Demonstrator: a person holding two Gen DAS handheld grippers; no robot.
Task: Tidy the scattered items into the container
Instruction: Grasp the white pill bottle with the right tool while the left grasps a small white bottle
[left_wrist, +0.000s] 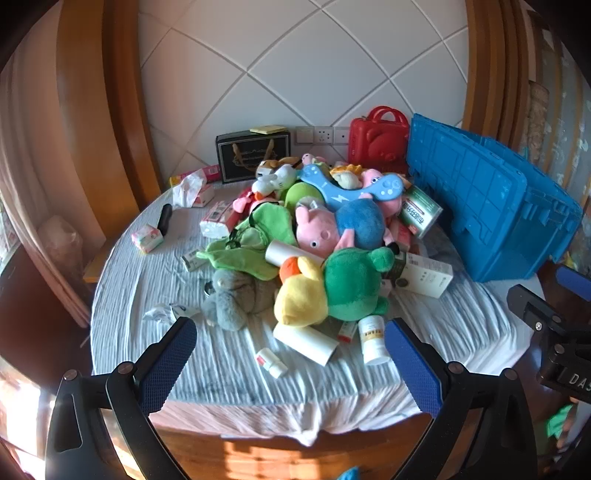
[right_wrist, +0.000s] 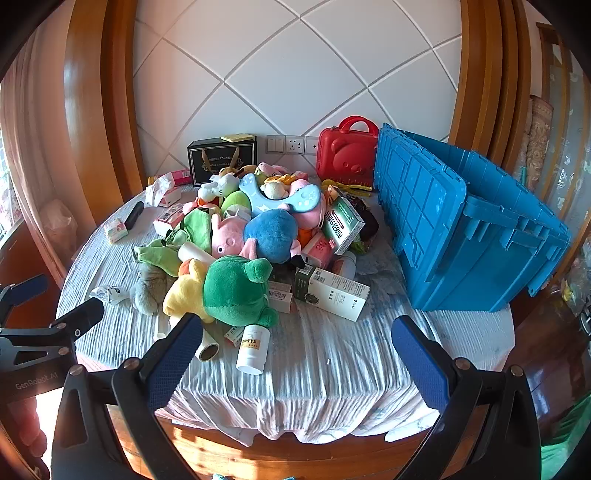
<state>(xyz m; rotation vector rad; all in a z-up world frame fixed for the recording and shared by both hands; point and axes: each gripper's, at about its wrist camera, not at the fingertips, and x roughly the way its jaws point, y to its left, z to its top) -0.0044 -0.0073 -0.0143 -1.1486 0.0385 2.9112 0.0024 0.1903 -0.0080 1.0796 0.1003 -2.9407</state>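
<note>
Plainly, nothing was packed yet: both my tools hung short of the cloth-covered round desk (right_wrist: 332, 373), my left tool (left_wrist: 291, 363) with its blue pads spread wide and empty, my right tool (right_wrist: 295, 363) likewise gaping and bare. From the left lay a small pink tissue pack (left_wrist: 147, 238), a black slim bar (left_wrist: 164, 218), then the heaped pile, where I counted one grey plush (left_wrist: 236, 295), one yellow-and-green frog-hooded plush duck (right_wrist: 221, 291), one pink pig plush (right_wrist: 231, 240) and one white pill bottle (right_wrist: 253, 349). At the right stood the big blue plastic crate (right_wrist: 472, 229), apparently tipped on its side. I judged it best to right the crate first, then take loose outliers before the tangle.
</note>
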